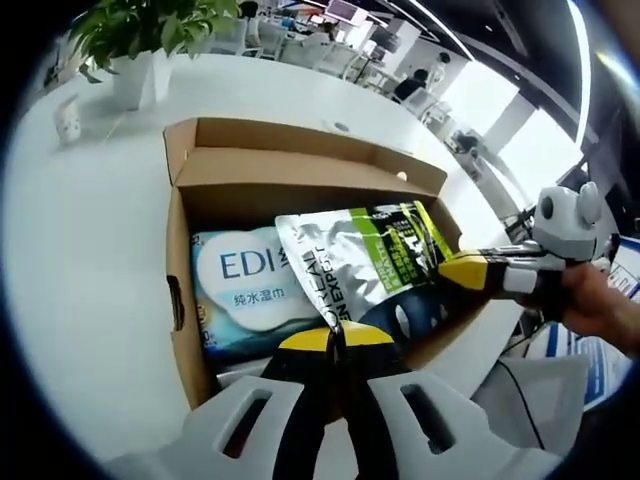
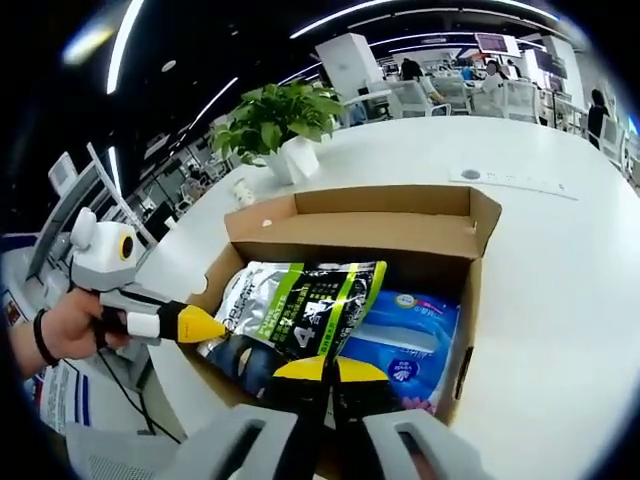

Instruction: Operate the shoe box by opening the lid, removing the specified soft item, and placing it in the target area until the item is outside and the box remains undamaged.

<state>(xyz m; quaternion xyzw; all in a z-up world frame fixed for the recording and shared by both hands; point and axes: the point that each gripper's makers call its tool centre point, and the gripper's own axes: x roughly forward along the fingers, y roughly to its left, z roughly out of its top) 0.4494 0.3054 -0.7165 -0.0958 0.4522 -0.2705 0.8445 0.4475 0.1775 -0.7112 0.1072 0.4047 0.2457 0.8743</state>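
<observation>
Both grippers, left (image 1: pixel 336 338) and right (image 2: pixel 322 372), are pinching the green-striped pouch (image 1: pixel 368 262) over the open box (image 1: pixel 300 165); beneath, apparently, an "EDI" wipes pack (image 1: pixel 250 280).

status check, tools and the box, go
Left tool and right tool both shut on silver-green pouch. Shoe box open, flaps up. Blue wipes pack beside the pouch, still inside.

White table (image 1: pixel 90 250) bears box (image 1: pixel 190 215) (plant (image 1: pixel 150 30))
</observation>
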